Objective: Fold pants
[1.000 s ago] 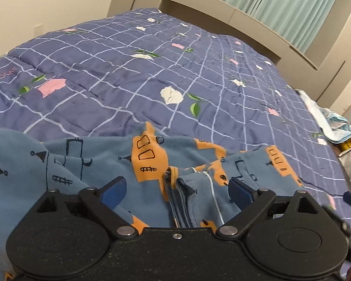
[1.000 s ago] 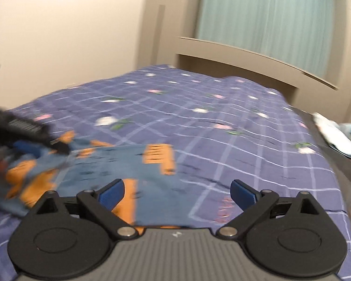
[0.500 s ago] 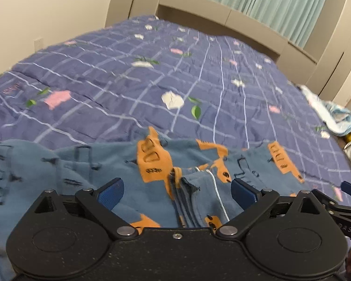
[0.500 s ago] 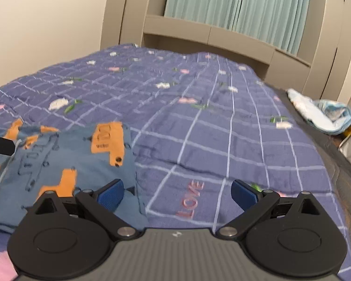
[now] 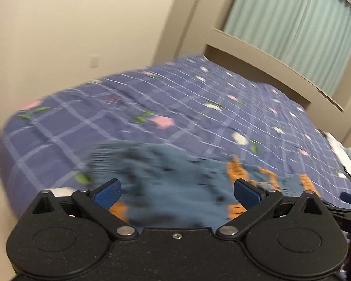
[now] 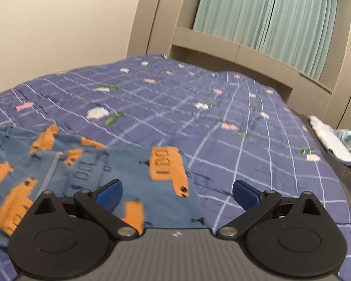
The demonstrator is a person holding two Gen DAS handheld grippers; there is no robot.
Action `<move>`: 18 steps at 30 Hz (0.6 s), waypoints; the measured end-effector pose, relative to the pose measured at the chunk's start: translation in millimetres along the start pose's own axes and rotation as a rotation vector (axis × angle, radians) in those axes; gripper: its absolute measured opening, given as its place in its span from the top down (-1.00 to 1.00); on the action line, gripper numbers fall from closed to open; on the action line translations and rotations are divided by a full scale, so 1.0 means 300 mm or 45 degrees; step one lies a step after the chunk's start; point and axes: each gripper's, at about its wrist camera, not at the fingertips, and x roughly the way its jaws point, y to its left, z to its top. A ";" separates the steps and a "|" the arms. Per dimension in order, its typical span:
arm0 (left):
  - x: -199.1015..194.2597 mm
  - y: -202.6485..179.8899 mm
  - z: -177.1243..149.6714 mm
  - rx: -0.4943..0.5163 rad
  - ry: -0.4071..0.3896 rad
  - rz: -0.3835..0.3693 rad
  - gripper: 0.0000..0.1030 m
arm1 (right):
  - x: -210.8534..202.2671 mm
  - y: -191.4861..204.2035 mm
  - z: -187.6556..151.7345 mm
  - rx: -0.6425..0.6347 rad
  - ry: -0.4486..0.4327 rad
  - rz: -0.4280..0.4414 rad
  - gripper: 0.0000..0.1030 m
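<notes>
The blue pants with orange vehicle prints lie flat across the near part of the bed, blurred in the left wrist view. My left gripper hovers over their left part. Its jaws are opening, and the cloth lies below the gap with neither pad pressing on it. In the right wrist view the pants end in a folded right edge. My right gripper stands open above that edge, its left pad over the cloth and its right pad over bare quilt. It also shows in the left wrist view as a dark shape at the right border.
A purple quilt with a white grid and flower prints covers the bed. A beige headboard and green curtains stand behind it. A crumpled light-blue cloth lies at the bed's right side. Bare wall rises on the left.
The left wrist view has swung left along the pants, from the middle seam to their left part, and is now blurred. The right wrist view has shifted left, bringing more of the pants under its fingers.
</notes>
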 end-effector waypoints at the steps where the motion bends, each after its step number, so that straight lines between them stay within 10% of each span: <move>1: -0.014 0.026 -0.005 -0.011 -0.016 0.022 -0.98 | -0.017 0.023 0.000 -0.009 -0.014 0.021 -0.99; 6: -0.003 0.161 -0.026 -0.097 0.010 0.089 -0.99 | -0.068 0.145 -0.013 -0.090 -0.053 0.148 -0.99; 18: 0.092 0.259 -0.047 -0.252 0.044 -0.100 -0.98 | -0.059 0.273 -0.046 -0.184 0.009 0.191 -1.00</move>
